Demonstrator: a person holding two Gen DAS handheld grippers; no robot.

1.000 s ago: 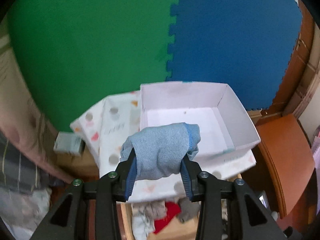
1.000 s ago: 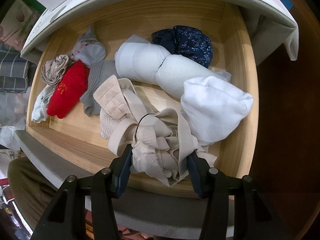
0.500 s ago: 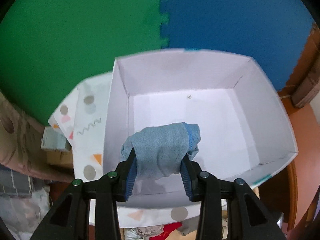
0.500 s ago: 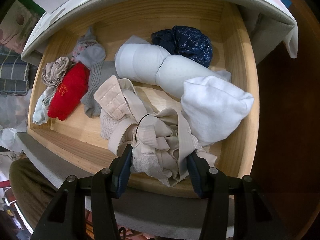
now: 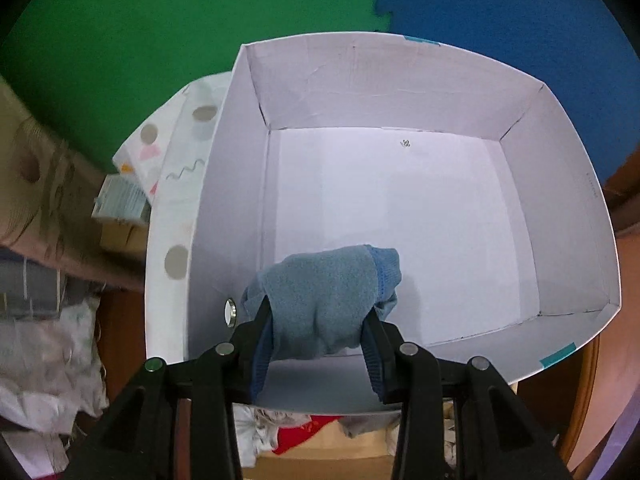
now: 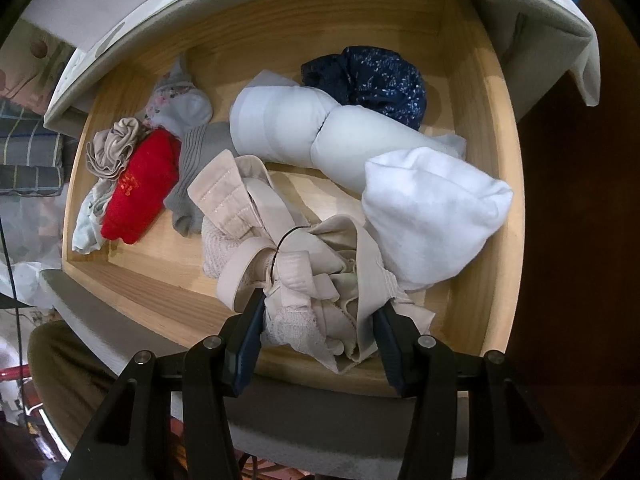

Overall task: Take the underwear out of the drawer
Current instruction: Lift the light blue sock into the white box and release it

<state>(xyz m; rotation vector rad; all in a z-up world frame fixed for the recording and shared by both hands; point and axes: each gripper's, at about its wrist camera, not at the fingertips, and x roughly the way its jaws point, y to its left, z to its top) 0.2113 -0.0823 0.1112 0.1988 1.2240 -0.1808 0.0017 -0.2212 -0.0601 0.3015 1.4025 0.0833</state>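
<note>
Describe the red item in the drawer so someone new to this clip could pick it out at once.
Look into the open wooden drawer and go to its left end. The red rolled garment lies there between a beige bundle and a grey ribbed piece. It is the only bright red thing, with small orange lettering on it.

The left gripper hides the near part of the blue-grey garment. Below the white box, the drawer's clothes show only as a strip. The clutter at left is blurred.
</note>
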